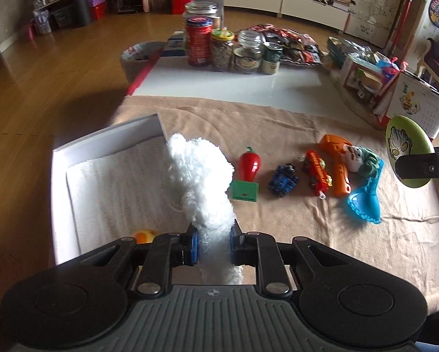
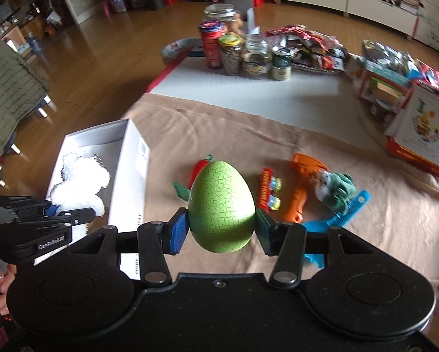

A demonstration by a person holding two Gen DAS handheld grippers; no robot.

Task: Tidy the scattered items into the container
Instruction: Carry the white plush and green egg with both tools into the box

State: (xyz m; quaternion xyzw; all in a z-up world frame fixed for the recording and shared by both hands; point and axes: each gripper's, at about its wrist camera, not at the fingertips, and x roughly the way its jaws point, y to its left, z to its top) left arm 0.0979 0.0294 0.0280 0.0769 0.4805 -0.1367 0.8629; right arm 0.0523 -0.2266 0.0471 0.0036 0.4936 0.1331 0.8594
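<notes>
Left gripper [image 1: 213,245] clamped on the lower end of a white fluffy plush toy [image 1: 200,176], held above the right wall of the white box [image 1: 108,143] at the left edge of the beige cloth [image 1: 278,123]. Right gripper [image 2: 221,230] pinching a green crackle-patterned egg [image 2: 221,205] between blue pads, raised over the middle of the cloth. Inside the box, near its front wall, a small yellow-orange item [image 1: 144,236], partly hidden. Spread in a row toward the cloth's right edge: red chilli-shaped toy [image 1: 248,165] on a green base, blue toy vehicle [image 1: 283,179], red toy train [image 1: 318,173], orange toy [image 1: 337,161], green-haired figure [image 1: 360,158], blue scoop [image 1: 364,202]. Beyond the cloth's far edge, jars and cans [image 1: 234,50] on a white board
</notes>
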